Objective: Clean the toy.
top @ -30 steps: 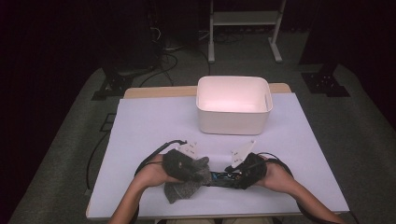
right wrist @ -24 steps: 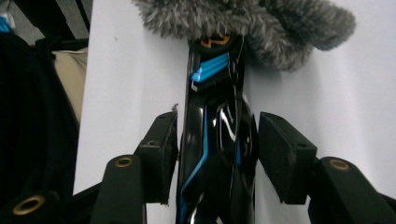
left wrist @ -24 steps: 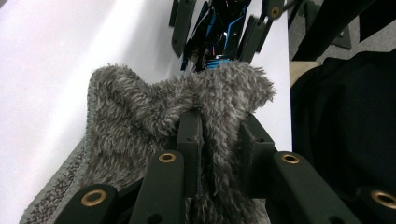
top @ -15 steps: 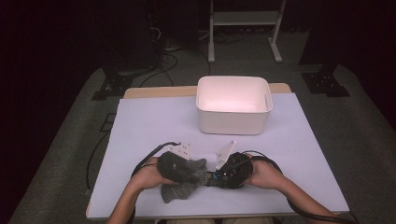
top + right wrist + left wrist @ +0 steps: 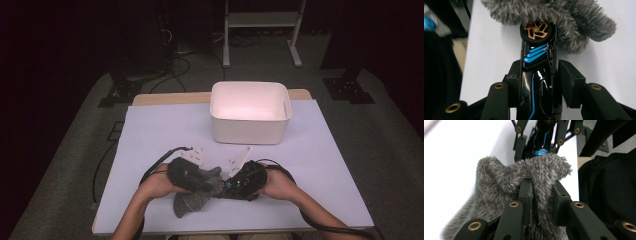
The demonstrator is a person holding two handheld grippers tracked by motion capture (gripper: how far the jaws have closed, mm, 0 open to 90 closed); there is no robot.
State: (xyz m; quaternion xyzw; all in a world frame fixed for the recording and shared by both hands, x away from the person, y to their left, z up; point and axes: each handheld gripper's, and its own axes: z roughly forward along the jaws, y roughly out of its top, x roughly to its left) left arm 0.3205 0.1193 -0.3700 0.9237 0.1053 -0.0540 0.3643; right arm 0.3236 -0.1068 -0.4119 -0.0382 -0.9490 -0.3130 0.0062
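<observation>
Two grippers nose to nose: left gripper [image 5: 541, 195] jaws clenched on grey fuzzy sock [image 5: 506, 180], right gripper [image 5: 541, 82] jaws just closing around black toy car [image 5: 537, 75].

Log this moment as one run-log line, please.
left gripper: shut on grey fuzzy sock | right gripper: jaws just closing around black toy car, nose at sock | white bin: behind

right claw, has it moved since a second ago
Yes. In the high view the right claw has slid left, further from the white bin's right edge, toward the grey fuzzy sock. Its jaws have just been closing around the black toy car.
</observation>
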